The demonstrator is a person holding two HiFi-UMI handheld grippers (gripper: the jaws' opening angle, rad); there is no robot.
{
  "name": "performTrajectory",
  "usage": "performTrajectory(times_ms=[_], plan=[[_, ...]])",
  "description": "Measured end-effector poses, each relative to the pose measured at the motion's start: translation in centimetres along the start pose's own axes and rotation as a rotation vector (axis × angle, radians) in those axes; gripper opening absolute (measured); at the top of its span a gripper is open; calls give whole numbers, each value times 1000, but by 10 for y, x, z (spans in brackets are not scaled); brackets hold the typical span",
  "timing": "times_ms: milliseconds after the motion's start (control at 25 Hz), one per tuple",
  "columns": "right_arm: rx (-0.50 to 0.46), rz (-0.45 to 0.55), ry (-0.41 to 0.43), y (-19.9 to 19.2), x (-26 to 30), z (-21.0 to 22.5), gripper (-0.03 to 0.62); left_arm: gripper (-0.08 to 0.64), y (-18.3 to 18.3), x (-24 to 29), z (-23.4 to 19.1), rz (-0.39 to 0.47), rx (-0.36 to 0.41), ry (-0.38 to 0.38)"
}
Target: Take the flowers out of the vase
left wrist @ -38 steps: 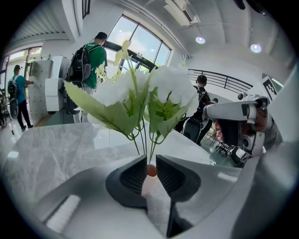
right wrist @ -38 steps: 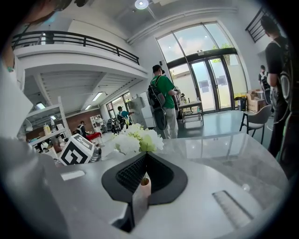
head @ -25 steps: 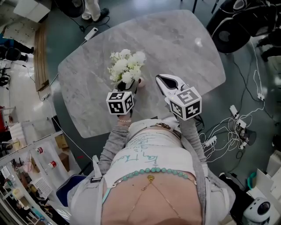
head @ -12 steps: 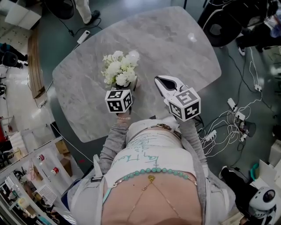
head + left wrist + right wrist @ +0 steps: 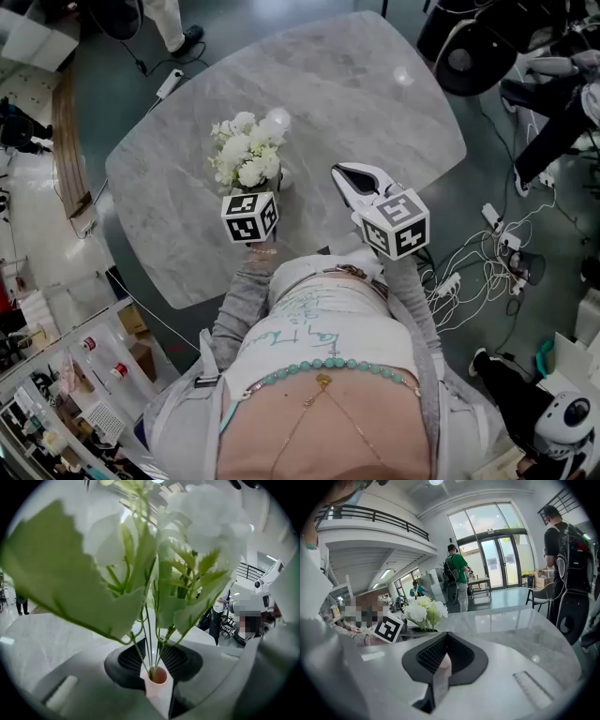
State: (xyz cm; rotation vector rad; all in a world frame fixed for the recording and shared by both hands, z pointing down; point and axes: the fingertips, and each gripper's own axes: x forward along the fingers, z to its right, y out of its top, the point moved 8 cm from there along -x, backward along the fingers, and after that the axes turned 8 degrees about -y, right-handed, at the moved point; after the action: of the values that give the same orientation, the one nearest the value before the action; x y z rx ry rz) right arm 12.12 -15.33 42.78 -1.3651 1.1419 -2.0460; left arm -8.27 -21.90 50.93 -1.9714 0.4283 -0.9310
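White flowers stand in a vase clamped by the left tongs at the desk; the right tongs are closed, empty. Stems must be gripped next

Grey marble table on dark floor w/ cables; tall glass doors & balcony in bg.

the flowers are a small bunch of white blooms with toothed pale green leaves on thin green stems. the stems run down together into the round mouth of the vase, a narrow pale pink tube. the vase sits clamped between the jaws of the left tool, over the near left part of the grey marbled counter; its lower part is hidden.
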Motion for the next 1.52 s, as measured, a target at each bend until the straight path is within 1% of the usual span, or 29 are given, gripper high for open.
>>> performTrajectory(times_ms=[80,320,520,600,960,1200,1520], plan=[[2,4,-3,1,-1,1,28,86,1,-1,1,-2,13,0],[1,10,6,5,-3,3,28,35,3,-4,4,13,39,7],[-5,6,13,2,-2,5,28,17,3,-2,7,10,85,9],[-9,5,17,4,0,5,28,12,6,-2,6,14,87,12],[-15,7,31,5,-1,3,28,9,7,-7,11,28,84,8],[-24,7,47,10,1,2,28,9,18,-12,16,43,93,2],[-30,6,78,4,4,2,28,9,25,-19,25,64,107,5]])
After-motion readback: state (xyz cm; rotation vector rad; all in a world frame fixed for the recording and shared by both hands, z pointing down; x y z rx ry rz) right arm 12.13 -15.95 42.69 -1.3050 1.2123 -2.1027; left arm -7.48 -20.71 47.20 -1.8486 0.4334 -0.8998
